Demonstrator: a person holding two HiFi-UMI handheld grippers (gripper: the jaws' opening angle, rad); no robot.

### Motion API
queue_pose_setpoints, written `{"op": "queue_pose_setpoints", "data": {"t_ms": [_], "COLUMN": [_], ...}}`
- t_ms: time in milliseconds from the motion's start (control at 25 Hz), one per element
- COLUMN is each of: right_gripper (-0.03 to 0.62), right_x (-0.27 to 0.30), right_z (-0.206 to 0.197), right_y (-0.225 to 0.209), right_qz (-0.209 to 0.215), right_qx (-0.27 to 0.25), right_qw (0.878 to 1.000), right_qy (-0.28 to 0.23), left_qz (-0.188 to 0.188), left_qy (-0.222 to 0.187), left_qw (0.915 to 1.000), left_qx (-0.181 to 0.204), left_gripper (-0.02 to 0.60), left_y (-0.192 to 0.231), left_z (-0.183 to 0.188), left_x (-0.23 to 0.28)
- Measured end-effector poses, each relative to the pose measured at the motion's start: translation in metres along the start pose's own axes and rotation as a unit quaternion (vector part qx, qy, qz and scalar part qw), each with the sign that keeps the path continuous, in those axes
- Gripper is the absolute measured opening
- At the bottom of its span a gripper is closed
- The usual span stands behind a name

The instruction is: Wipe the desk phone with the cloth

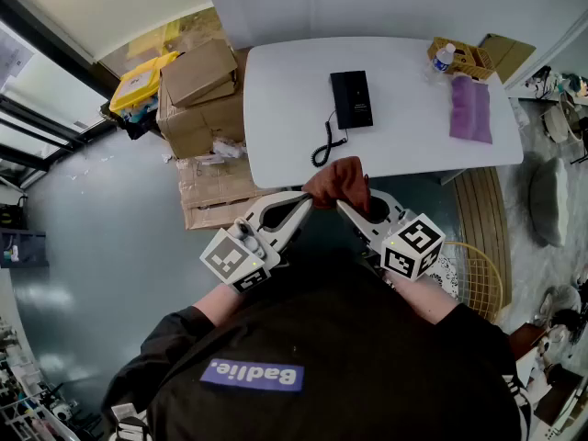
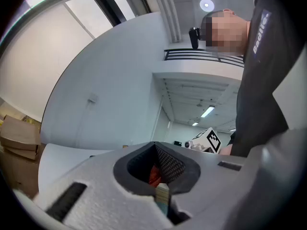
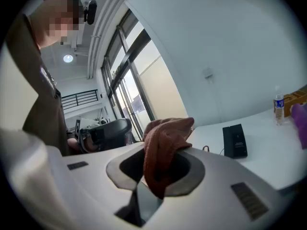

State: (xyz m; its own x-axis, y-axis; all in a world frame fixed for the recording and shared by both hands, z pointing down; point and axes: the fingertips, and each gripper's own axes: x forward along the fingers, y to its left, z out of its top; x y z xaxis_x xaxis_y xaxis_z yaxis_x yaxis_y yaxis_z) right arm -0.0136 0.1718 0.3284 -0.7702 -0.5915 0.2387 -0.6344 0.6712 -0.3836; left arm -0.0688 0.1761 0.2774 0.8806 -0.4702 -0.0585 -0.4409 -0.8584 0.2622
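Note:
The black desk phone (image 1: 351,99) lies on the white table (image 1: 276,99), its coiled cord (image 1: 326,145) trailing toward the near edge. I hold a rust-red cloth (image 1: 338,182) bunched in the air in front of the table's near edge, short of the phone. My left gripper (image 1: 308,200) and right gripper (image 1: 343,206) meet at it, each shut on the cloth. In the right gripper view the cloth (image 3: 165,147) bulges out of the closed right gripper (image 3: 153,178), with the phone (image 3: 234,140) beyond. The left gripper (image 2: 160,176) shows only a red sliver of cloth (image 2: 153,175).
A purple cloth (image 1: 470,108) lies at the table's right end beside a wicker basket (image 1: 464,58) and a small water bottle (image 1: 443,58). Cardboard boxes (image 1: 197,95) and a yellow bin (image 1: 138,83) are stacked left of the table. A round wire basket (image 1: 478,278) stands on the floor at my right.

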Motion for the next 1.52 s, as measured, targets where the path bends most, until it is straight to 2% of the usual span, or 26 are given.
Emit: {"op": "queue_pose_setpoints", "data": {"t_ms": [440, 880, 1120, 1320, 1520], "right_gripper": [0.094, 0.094, 0.094, 0.094, 0.094], "right_x": [0.011, 0.018, 0.035, 0.052, 0.067], "right_z": [0.001, -0.006, 0.002, 0.025, 0.039], "right_y": [0.005, -0.018, -0.080, -0.140, -0.208], "right_qz": [-0.009, -0.066, -0.064, -0.035, -0.016], "right_qx": [0.004, 0.032, 0.040, 0.011, 0.008], "right_qw": [1.000, 0.997, 0.997, 0.999, 1.000], "right_qy": [-0.002, -0.017, -0.022, -0.012, 0.008], "left_qz": [-0.003, -0.020, -0.014, 0.021, 0.066], "left_qy": [-0.006, -0.014, 0.004, 0.014, 0.014], "left_qw": [1.0000, 0.9997, 0.9999, 0.9996, 0.9977], "left_qx": [-0.007, -0.005, 0.005, 0.015, 0.004], "left_gripper": [0.006, 0.006, 0.006, 0.006, 0.006], "left_y": [0.010, 0.042, 0.074, 0.115, 0.153], "left_z": [0.005, 0.008, 0.002, 0.005, 0.000], "left_x": [-0.009, -0.002, 0.042, 0.090, 0.137]}}
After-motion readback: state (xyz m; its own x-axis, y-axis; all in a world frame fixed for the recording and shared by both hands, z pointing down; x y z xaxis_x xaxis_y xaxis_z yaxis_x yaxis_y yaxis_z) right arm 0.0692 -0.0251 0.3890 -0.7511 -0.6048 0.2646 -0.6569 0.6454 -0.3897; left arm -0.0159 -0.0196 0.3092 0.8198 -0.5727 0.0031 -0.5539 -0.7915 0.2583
